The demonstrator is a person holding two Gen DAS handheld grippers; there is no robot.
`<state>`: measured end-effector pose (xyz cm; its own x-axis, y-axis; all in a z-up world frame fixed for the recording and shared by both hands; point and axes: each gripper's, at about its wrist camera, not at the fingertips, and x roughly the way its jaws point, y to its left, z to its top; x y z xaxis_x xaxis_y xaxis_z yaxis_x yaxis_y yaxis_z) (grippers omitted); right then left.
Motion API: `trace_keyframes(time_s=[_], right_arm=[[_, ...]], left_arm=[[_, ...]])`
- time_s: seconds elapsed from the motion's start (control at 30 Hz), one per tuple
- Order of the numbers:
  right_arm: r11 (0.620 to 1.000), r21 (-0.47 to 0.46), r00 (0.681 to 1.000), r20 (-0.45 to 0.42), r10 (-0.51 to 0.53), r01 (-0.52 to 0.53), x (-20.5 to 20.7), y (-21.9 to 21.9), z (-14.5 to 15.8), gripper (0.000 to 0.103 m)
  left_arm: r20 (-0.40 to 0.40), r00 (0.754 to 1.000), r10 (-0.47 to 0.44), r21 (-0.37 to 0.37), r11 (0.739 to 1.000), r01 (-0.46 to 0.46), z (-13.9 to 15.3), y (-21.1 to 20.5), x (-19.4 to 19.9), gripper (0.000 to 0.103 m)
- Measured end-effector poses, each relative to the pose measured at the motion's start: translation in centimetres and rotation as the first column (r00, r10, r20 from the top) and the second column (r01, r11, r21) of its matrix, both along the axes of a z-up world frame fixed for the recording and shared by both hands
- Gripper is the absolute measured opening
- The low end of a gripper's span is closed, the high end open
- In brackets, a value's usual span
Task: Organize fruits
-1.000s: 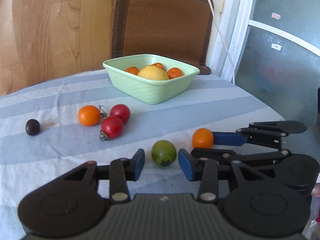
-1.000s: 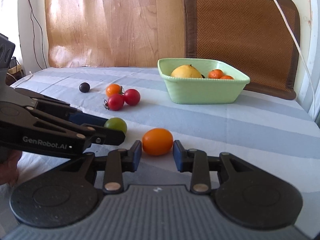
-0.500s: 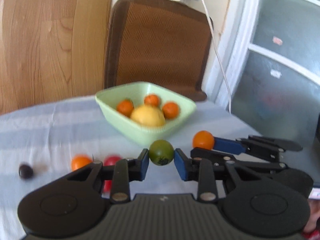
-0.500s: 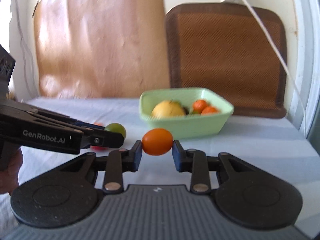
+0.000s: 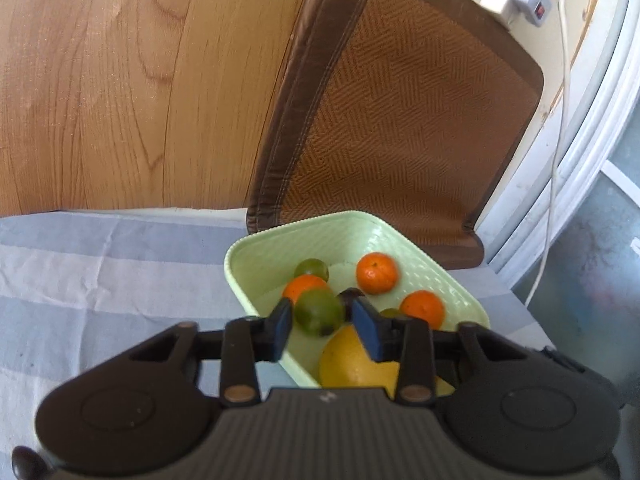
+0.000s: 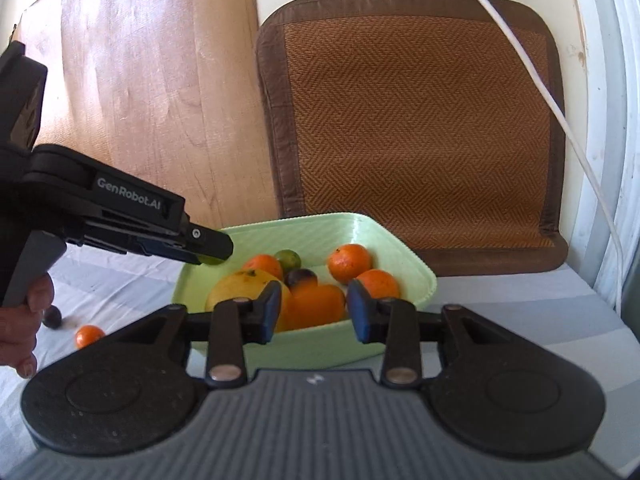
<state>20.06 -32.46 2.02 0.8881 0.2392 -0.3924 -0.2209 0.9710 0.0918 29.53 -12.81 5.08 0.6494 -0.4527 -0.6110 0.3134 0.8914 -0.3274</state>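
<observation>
A: The left gripper [image 5: 320, 322] is hovering over the pale green bowl [image 5: 256, 280] at lower centre of its view, jaws parting around the green tomato [image 5: 318, 311]. A gap shows on the right side, so it is letting go or about to.

B: And the right gripper [image 6: 312, 312]?

A: Its jaws are standing wider than the orange tomato [image 6: 316, 306] between them, at lower centre of the right view. It looks released above the bowl; whether the fruit is dropping or already resting I cannot tell.

B: Risks?

A: Both fruits are coming down onto the yellow citrus [image 6: 244, 290] and the mandarins [image 6: 349, 263]. They could bounce off those rounded tops and roll over the near rim onto the striped worktop [image 5: 100, 264]. The two grippers are also crowding one bowl and could knock together.
</observation>
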Motion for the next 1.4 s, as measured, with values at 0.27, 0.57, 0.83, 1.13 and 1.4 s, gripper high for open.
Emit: trace_keyframes(time_s=[0.27,0.57,0.83,1.13,1.4], right_arm=[[0.988,0.145,0.997,0.06,0.047,-0.056,-2.7,-1.2,1.6,0.052],[0.934,0.254,0.962,-0.042,0.269,-0.25,-3.2,2.5,1.4,0.035],[0.939,0.195,0.933,-0.17,0.318,-0.285,-2.0,7.2,0.1,0.036],[0.946,0.181,0.905,-0.287,0.313,-0.269,-1.1,8.8,-1.4,0.031],[0.97,0.02,0.956,-0.166,0.243,-0.243,-8.2,6.5,-0.5,0.031]], left_arm=[[0.102,0.995,0.009,-0.02,1.0,-0.007,2.2,3.8,-5.1,0.043],[0.205,0.978,-0.033,0.159,0.987,0.0,-0.9,6.0,-14.4,0.044],[0.188,0.979,-0.077,0.345,0.939,0.007,-3.8,3.0,-14.7,0.043],[0.171,0.98,-0.103,0.323,0.945,0.043,-4.1,4.5,-17.3,0.028],[0.18,0.979,-0.096,0.292,0.956,0.04,-3.5,5.5,-20.2,0.029]])
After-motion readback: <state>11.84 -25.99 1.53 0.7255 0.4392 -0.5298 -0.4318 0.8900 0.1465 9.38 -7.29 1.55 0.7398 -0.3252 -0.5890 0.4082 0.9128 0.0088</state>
